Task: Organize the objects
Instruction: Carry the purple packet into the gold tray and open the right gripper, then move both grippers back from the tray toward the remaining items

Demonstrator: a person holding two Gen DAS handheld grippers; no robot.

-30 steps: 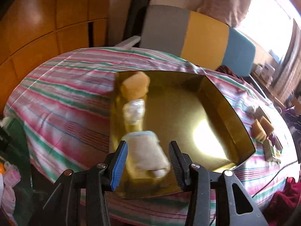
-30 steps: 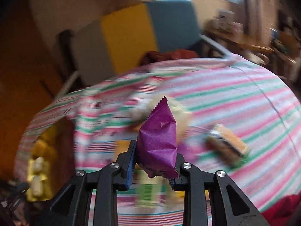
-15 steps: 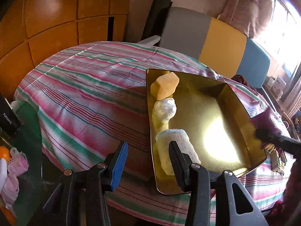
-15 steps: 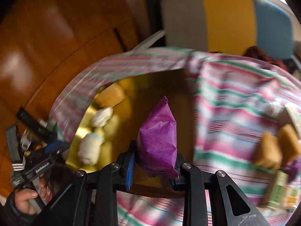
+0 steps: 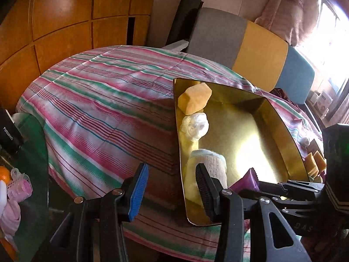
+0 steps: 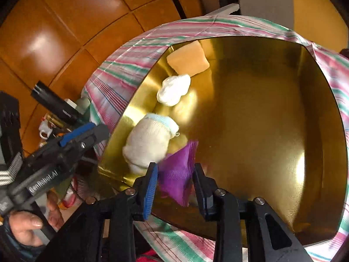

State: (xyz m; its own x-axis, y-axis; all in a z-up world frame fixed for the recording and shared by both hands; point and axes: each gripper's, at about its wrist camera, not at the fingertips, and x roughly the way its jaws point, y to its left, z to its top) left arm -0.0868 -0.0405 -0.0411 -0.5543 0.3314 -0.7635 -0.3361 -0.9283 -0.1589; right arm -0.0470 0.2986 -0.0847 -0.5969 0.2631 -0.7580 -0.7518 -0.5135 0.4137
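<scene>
Glossy golden metal tray [image 6: 272, 113], striped cloth tablecloth [image 5: 104, 109], crinkly purple packet [image 6: 178, 174].

Gold tray [image 6: 272, 120]; purple packet [image 6: 177, 174]; orange sponge [image 6: 187, 61]; white wad [image 6: 173, 89]; cream sock [image 6: 148, 144], pale-blue cuff; cloth [image 5: 104, 100] striped pink, green, white.
</scene>
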